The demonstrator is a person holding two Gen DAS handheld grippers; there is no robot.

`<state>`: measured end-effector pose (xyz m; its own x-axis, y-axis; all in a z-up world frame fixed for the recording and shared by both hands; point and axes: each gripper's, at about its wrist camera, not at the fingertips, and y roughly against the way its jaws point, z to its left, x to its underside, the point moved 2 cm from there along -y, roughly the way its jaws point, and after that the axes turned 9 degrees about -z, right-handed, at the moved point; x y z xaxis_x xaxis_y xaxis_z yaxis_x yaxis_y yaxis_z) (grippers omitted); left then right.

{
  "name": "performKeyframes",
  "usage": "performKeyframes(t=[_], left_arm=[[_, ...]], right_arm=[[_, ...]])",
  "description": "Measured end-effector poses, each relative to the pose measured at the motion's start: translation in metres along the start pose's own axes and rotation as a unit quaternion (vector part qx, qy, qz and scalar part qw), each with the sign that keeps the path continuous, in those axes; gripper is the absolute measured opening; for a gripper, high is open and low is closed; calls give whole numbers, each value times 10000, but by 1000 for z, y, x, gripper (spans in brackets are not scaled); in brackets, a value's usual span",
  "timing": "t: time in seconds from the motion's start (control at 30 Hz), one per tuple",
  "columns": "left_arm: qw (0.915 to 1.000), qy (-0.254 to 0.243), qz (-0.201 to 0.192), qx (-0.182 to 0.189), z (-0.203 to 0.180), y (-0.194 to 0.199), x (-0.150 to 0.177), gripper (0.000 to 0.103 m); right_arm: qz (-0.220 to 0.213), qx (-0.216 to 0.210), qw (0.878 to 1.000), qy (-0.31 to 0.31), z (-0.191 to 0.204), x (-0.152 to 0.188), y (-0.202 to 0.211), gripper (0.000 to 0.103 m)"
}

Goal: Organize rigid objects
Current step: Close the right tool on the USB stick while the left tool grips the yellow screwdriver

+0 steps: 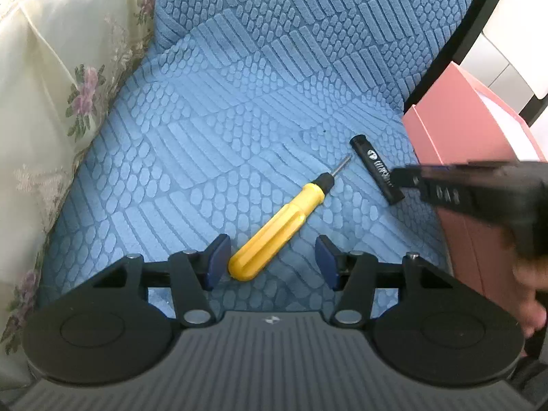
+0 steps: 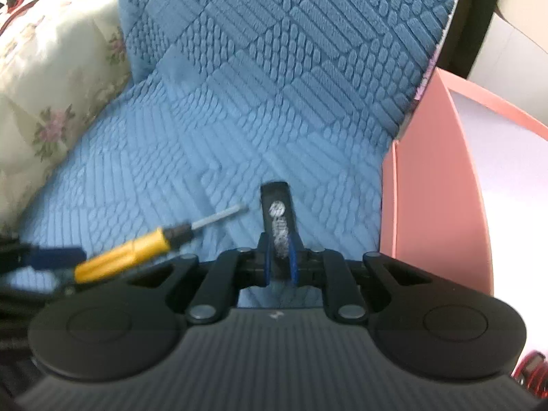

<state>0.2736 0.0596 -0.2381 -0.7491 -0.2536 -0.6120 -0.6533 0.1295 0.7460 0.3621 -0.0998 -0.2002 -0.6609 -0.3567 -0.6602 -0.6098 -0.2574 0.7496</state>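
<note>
Blue textured chair seat (image 1: 205, 144) with matching backrest, floral cream curtain (image 1: 51, 85) on one side, pink box (image 1: 455, 130) on the other side of the seat.

Left wrist view: left hand-held gripper (image 1: 273, 262) spread wide, blue pads either side of the butt end of the yellow screwdriver (image 1: 274, 229). Left pad just beside the handle, touching not clear; right pad apart from it. Screwdriver lies flat on the seat, metal tip pointing away toward the black marker (image 1: 375, 167). Marker lies on the seat just beyond the screwdriver tip, between the screwdriver and the pink box, white lettering on its side. Right hand-held gripper (image 1: 404, 179) comes in from the pink box side, motion-blurred, its fingertips at the near end of the marker. Part of a hand (image 1: 529, 294) visible at the frame edge next to the pink box.

Right wrist view: right hand-held gripper (image 2: 280, 260) narrow, blue pads clamped on the near end of the black marker (image 2: 275, 205), which sticks out forward along the fingers, over the seat (image 2: 171, 171). Whether the marker's far end rests on the fabric, cannot tell. Yellow screwdriver (image 2: 137, 251) lies just beside the marker, away from the pink box (image 2: 435, 188), tip close to the marker, blurred. A blue pad of the left hand-held gripper (image 2: 58, 257) shows at the screwdriver's handle end. Curtain (image 2: 51, 102) beyond the screwdriver.
</note>
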Motion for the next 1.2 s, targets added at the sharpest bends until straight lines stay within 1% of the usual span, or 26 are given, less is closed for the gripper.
performKeyframes(t=[0.1, 0.2, 0.27, 0.33, 0.37, 0.43, 0.5, 0.53, 0.57, 0.6, 0.67, 0.73, 0.77, 0.83, 1.0, 1.07, 1.2], left_arm=[[9999, -70, 1, -85, -1, -3, 2, 61], [9998, -118, -41, -122, -3, -4, 3, 60], [9998, -92, -74, -169, -3, -4, 3, 53], [9997, -51, -108, -198, -1, -4, 3, 48], [9997, -46, -121, -208, -1, -4, 2, 43], [9997, -54, -137, -213, -1, -4, 2, 39], [9998, -7, -147, -116, -1, -3, 1, 35], [9999, 14, -158, -42, -2, -3, 1, 30], [9998, 67, -166, 55, -3, -2, 0, 26], [9996, 152, -171, 139, -3, -1, -1, 25], [9994, 242, -177, 194, -5, 0, -1, 23], [9994, 207, -190, 194, -10, 1, -1, 23], [9994, 210, -205, 195, -12, 3, 0, 22], [9992, 235, -242, 222, -15, 7, 0, 21], [9991, 179, -355, 170, -24, 19, 5, 20], [9992, 156, -338, 146, -27, 23, 10, 19], [9992, 197, -329, 132, -30, 33, 21, 19]], right_arm=[[-118, -94, 9998, -99, -2, 8, 7, 14], [-353, -9, 9993, 88, 3, 10, 10, 16], [-400, 0, 9991, 150, 5, 9, 8, 20], [-386, -67, 9992, 112, 6, 10, 4, 27], [-342, -85, 9993, 89, 5, 12, 1, 28], [-251, -13, 9996, 122, 6, 13, -6, 28], [-288, 109, 9992, 266, 7, 14, -9, 28], [-296, 175, 9989, 319, 7, 15, -11, 28], [-298, 212, 9988, 312, 6, 15, -13, 28], [-295, 205, 9991, 205, 3, 15, -15, 28], [-258, 91, 9996, -82, -2, 17, -18, 28], [-279, 36, 9995, -124, -3, 18, -17, 28], [-272, -22, 9995, -128, -3, 19, -16, 26], [-252, -116, 9994, -185, -4, 21, -13, 26], [-228, -127, 9996, -135, 5, 34, 4, 26], [-184, -110, 9997, -83, 11, 40, 12, 26], [-230, -136, 9996, -30, 18, 48, 32, 26]])
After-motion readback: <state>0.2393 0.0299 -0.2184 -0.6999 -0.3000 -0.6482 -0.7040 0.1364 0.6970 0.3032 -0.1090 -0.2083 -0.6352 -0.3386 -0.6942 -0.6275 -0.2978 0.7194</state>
